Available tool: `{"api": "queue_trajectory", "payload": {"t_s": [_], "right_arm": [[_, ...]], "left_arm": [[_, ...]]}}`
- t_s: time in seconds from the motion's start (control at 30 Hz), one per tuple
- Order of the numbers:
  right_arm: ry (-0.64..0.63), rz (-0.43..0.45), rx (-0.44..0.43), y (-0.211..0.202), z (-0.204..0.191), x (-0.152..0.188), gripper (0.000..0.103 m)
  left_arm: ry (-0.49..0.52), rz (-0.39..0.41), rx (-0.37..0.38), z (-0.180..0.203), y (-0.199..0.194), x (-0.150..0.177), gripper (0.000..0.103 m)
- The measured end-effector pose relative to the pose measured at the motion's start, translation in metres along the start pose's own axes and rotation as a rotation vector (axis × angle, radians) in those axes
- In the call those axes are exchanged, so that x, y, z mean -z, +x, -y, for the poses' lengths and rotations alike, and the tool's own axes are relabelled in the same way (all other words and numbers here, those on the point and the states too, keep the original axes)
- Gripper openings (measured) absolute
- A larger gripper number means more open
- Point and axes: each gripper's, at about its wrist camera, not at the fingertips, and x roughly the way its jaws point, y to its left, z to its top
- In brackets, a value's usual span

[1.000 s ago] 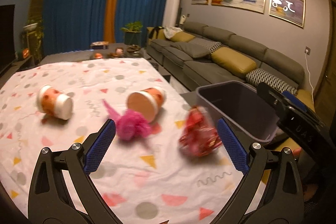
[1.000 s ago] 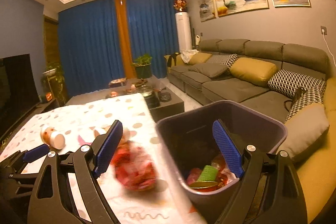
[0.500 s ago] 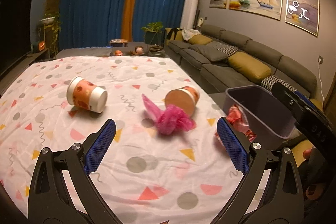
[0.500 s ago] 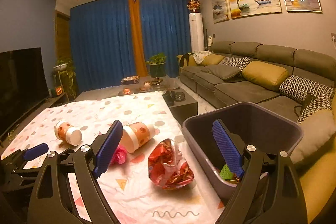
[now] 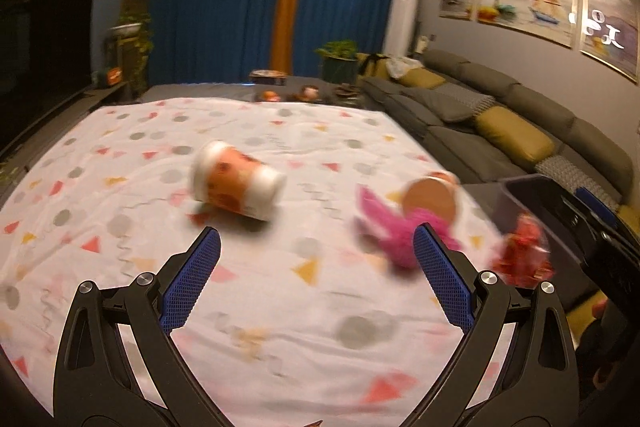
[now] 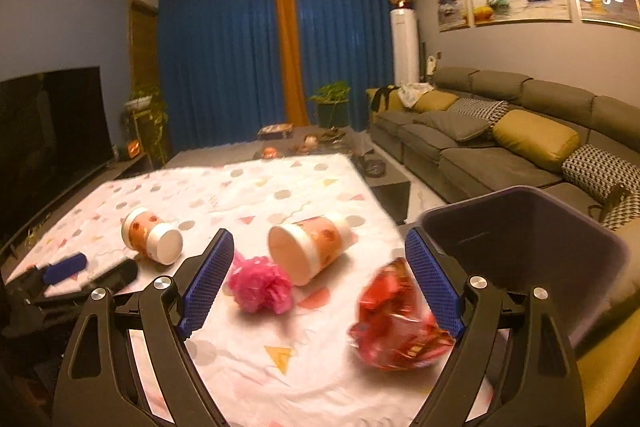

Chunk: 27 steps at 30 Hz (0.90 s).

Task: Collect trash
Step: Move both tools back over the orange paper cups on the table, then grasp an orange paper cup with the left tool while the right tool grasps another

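On the patterned cloth (image 6: 256,195), far left, one cup (image 6: 150,235) lies on its side. My left gripper (image 5: 316,251) hangs over the cloth near it, jaws wide apart and empty. A second tipped cup (image 6: 310,247) lies right of that, with a pink wad (image 6: 259,285) just beside its mouth. My right gripper (image 6: 320,259) is spread wide too, gripping nothing; a red wrapper (image 6: 396,323) lies by its right finger. The bin (image 6: 520,239) stands at the cloth's right edge.

Both tongs are spread wide with nothing pinched between the blue pads. The left tongs (image 5: 316,241) tip down a fair bit, and the right tongs (image 6: 320,243) sit flatter, angled only slightly down, off to the right of the left pair.
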Motion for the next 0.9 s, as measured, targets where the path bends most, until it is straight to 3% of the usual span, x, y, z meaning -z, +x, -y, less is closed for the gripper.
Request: {"api": "queue_trajectory", "payload": {"t_s": [0.13, 0.2, 0.53, 0.63, 0.7, 0.83, 0.9], "right_arm": [[-0.002, -0.068, -0.009, 0.034, -0.011, 0.000, 0.084], [-0.017, -0.116, -0.002, 0.055, -0.016, 0.000, 0.077], [-0.076, -0.214, 0.074, 0.104, -0.020, 0.007, 0.062], [-0.092, -0.240, 0.106, 0.116, -0.019, 0.013, 0.053], [-0.097, -0.272, 0.105, 0.125, -0.018, 0.015, 0.036], [-0.066, -0.308, 0.092, 0.130, -0.011, 0.016, 0.020], [-0.046, -0.298, 0.071, 0.126, -0.007, 0.016, 0.004]], "left_arm": [[-0.052, -0.010, -0.050, -0.035, 0.013, -0.007, 0.095], [-0.065, -0.014, -0.059, -0.044, 0.017, -0.009, 0.095], [-0.101, -0.031, -0.041, -0.057, 0.035, -0.015, 0.095], [-0.107, -0.038, -0.035, -0.056, 0.041, -0.017, 0.095], [-0.103, -0.041, -0.036, -0.055, 0.048, -0.019, 0.095], [-0.118, -0.060, -0.045, -0.059, 0.065, -0.024, 0.095], [-0.129, -0.068, -0.045, -0.063, 0.072, -0.028, 0.095]]}}
